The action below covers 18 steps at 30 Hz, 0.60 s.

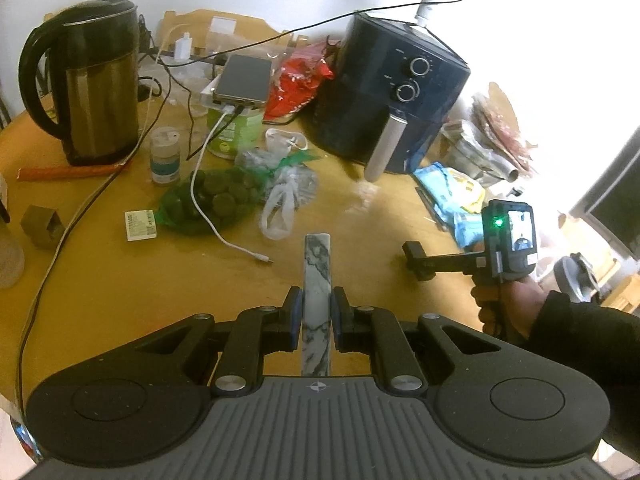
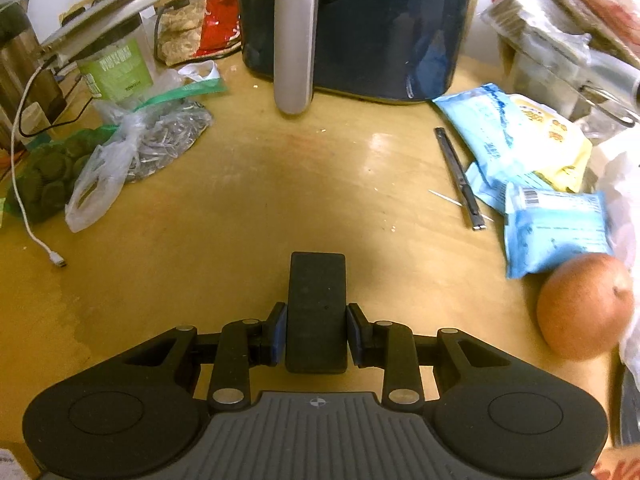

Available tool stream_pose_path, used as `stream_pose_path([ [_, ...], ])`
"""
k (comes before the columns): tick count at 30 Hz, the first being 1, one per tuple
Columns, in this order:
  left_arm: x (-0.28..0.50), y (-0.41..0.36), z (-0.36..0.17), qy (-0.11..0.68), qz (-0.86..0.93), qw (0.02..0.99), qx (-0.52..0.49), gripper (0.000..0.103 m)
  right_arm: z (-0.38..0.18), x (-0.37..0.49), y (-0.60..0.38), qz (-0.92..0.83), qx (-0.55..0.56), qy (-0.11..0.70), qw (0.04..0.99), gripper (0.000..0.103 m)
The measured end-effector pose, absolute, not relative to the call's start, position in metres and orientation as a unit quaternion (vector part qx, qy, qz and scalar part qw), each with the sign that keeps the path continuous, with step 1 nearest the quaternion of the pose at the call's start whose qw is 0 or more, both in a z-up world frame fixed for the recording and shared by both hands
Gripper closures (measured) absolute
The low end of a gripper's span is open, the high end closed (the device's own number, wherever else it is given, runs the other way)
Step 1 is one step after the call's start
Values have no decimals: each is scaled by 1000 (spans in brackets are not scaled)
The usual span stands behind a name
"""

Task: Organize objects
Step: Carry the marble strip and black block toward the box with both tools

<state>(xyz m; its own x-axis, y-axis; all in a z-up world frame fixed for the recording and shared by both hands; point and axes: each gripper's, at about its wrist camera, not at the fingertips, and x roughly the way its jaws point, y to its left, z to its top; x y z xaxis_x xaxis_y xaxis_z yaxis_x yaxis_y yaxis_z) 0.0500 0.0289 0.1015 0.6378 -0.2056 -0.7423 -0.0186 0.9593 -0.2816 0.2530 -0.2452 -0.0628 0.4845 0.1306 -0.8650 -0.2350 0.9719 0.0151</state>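
The left gripper (image 1: 317,312) pinches a marble-patterned bar (image 1: 317,280) upright between its pads, above the wooden table (image 1: 120,288). The right gripper (image 2: 316,334) clamps a flat black block (image 2: 317,312) (matte, rectangular) that juts forward; the air fryer (image 2: 360,28) stands beyond.

A dark blue air fryer (image 1: 394,92), silver handle toward the viewer, stands at the back of the yellow wooden table (image 2: 248,208), with a steel kettle (image 1: 88,80) far to its left. Between them a phone (image 1: 244,79) lies across a green tub (image 1: 236,132). A white cable (image 1: 208,208) crosses a green bag of round cakes (image 1: 212,200); blue snack packets (image 2: 516,148) and an orange fruit (image 2: 584,306) lie right.
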Motion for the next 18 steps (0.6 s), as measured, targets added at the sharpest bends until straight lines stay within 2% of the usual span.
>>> stream_pose_path([
  [18, 41, 25, 105, 415, -108, 896, -114, 88, 3, 187, -263, 102, 28, 456, 884, 70],
])
